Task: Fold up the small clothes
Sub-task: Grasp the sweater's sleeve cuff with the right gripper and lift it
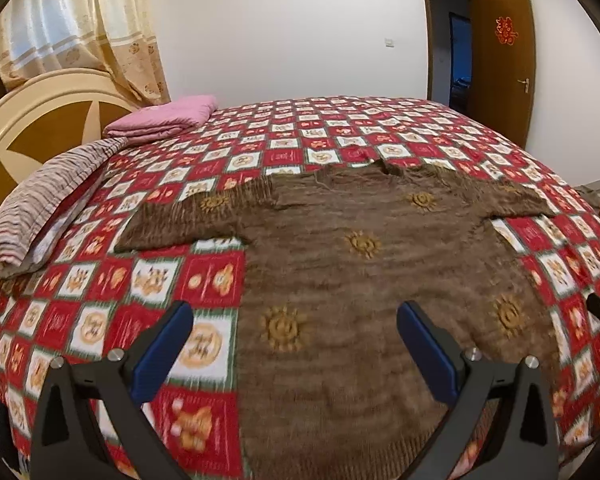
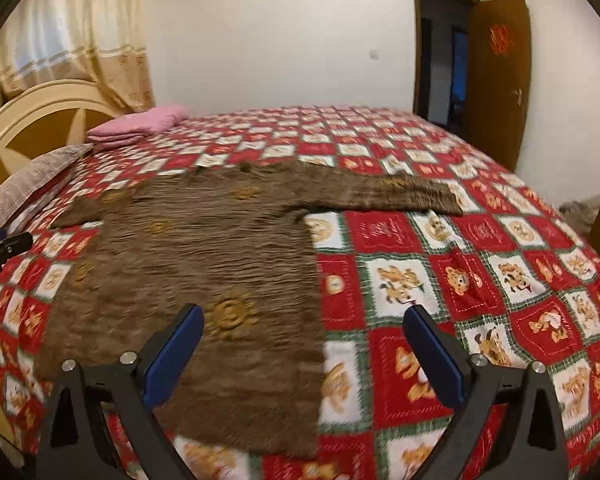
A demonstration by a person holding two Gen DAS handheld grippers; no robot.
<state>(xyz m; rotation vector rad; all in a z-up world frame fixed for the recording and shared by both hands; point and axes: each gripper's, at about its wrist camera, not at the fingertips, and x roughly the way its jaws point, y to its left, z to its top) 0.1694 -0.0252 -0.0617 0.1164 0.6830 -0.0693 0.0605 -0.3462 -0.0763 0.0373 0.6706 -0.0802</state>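
- A brown knitted sweater (image 1: 340, 264) with yellow sun motifs lies flat and unfolded on the bed (image 1: 204, 280), both sleeves spread out to the sides and the hem nearest the person.
- Its body runs lengthways away from both grippers, toward the far edge of the bed; the sleeves cross that line, left and right.
- The left gripper (image 1: 296, 344) hovers above the sweater's left hem corner, fingers spread wide and holding nothing; one finger sits over the quilt, the other over the knit.
- The right gripper (image 2: 304, 344) mirrors it over the right side edge, fingers likewise wide and empty (the side edge of the knit runs between them).
- Each hand looks about equally close to its own side, so either sleeve seems a fair first fold, in my judgement.
- There is plenty of bare quilt on both sides and beyond the collar; a striped pillow (image 1: 44, 208) and a folded pink blanket (image 1: 164, 120) sit well apart by the headboard (image 1: 24, 128).
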